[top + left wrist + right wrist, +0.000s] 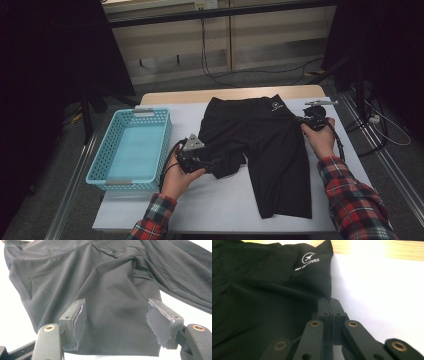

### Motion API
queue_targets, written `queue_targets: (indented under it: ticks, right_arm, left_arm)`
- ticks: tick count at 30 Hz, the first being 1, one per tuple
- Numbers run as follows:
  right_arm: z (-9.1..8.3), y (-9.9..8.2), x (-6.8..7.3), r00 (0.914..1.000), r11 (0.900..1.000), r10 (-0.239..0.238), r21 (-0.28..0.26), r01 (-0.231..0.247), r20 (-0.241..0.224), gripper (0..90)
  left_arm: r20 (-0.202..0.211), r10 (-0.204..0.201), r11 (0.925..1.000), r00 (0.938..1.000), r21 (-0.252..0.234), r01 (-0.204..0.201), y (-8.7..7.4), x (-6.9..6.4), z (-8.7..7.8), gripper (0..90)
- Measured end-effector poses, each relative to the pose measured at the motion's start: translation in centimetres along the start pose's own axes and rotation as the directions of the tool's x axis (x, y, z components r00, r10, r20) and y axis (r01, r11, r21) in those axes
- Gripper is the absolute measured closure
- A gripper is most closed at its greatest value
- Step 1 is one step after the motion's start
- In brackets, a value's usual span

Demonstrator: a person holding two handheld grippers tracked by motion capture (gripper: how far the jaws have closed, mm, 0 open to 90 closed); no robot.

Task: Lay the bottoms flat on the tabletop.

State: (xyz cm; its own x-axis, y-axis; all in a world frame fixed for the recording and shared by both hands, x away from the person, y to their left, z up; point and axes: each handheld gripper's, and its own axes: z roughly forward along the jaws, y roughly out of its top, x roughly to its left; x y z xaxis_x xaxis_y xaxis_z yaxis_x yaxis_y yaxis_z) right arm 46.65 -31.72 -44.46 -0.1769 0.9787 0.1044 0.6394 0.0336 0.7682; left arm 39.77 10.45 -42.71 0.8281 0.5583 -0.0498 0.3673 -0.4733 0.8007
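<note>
Shorts (270,150) lie spread across the worktop's middle; our right gripper (329,302) is clamped on their side edge near the waistband, our left gripper (116,322) gapes wide over a crumpled leg.

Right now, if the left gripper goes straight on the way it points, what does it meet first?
The black shorts. The left gripper has open jaws on either side of a rumpled leg of the shorts, so the cloth lies directly ahead, probably very close, though the depth is hard to judge.

Black shorts (270,150) (white logo), turquoise basket (131,150), seemingly white table cover (220,200).
</note>
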Motion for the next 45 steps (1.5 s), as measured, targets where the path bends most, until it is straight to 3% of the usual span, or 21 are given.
queue_targets:
  ticks: [4,9,12,14,17,20,22,24,27,29,32,35,41,43,45]
  right_arm:
    - [0.1,-0.2,-0.7,0.9999,0.9999,0.009,0.01,-0.009,0.013,88.8]
    - [-0.1,-0.3,-0.9,0.9997,0.9994,0.022,0.028,-0.022,0.006,81.6]
    - [-0.4,-0.4,-0.5,0.9996,0.9983,-0.015,0.057,0.014,0.024,73.3]
    - [-0.7,-0.5,-0.3,0.9995,0.9966,-0.008,0.082,0.005,0.03,69.7]
    - [-1.1,-1.0,0.0,0.9999,0.9925,0.008,0.122,-0.009,0.01,69.7]
    - [-1.3,-1.7,0.5,1.0,0.9847,-0.005,0.174,0.006,-0.006,69.7]
    - [-1.5,-2.0,0.6,0.9998,0.9859,-0.018,0.167,0.017,0.004,71.9]
    - [-1.7,-2.0,0.5,0.9998,0.9842,-0.021,0.176,0.022,-0.007,89.9]
    - [-2.0,-2.0,-0.3,0.9998,0.9882,-0.014,0.153,0.012,0.012,90.0]
    - [-2.3,-2.1,-1.1,0.9993,0.9921,0.002,0.126,-0.006,0.037,89.4]
    - [-2.6,-2.5,-1.2,0.9978,0.9893,-0.033,0.144,0.024,0.057,78.8]
    - [-3.2,-2.9,-0.9,0.9997,0.9903,-0.016,0.138,0.014,0.017,73.2]
    - [-3.8,-3.8,-0.6,1.0,0.9868,-0.003,0.162,0.004,-0.005,67.7]
    - [-3.6,-3.8,-0.8,0.9997,0.9902,0.018,0.139,-0.015,-0.018,65.4]
    - [-3.2,-3.7,-1.1,0.9999,0.9926,0.008,0.121,-0.006,-0.01,63.2]
  left_arm:
    - [0.004,0.004,1.0,1.0,-0.001,-0.004,0.0,-0.1,-0.1,33.3]
    - [0.002,0.01,0.9999,0.9999,0.002,-0.01,0.0,-0.1,-0.1,33.3]
    - [-0.003,0.014,0.9999,0.9999,0.005,-0.014,-0.1,-0.1,-0.3,33.3]
    - [-0.001,0.007,1.0,1.0,0.0,-0.007,-0.2,0.0,-0.4,33.2]
    - [-0.005,0.007,1.0,1.0,-0.001,-0.007,-0.2,0.1,-0.7,33.3]
    - [-0.007,0.009,1.0,0.9999,-0.004,-0.009,-0.2,0.0,-0.8,33.3]
    - [-0.009,0.01,0.9999,0.9999,-0.006,-0.01,-0.2,0.0,-1.0,33.3]
    - [-0.006,0.011,0.9999,0.9999,-0.006,-0.011,-0.2,-0.1,-1.0,33.3]
    - [-0.005,0.015,0.9999,0.9999,-0.006,-0.015,-0.2,-0.2,-1.1,33.3]
    - [-0.006,0.017,0.9998,0.9998,-0.004,-0.017,-0.2,-0.2,-1.0,33.3]
    - [-0.009,0.013,0.9999,0.9999,-0.002,-0.013,-0.3,-0.1,-1.0,33.1]
    - [-0.011,0.011,0.9999,0.9999,0.001,-0.011,-0.3,0.0,-1.0,32.0]
    - [-0.009,0.017,0.9999,0.9998,-0.001,-0.017,-0.2,-0.3,-1.0,31.1]
    - [-0.007,0.015,0.9999,0.9999,-0.002,-0.015,-0.1,-0.4,-1.0,31.1]
    - [-0.002,0.018,0.9998,0.9998,0.003,-0.018,-0.1,-0.5,-0.9,31.1]
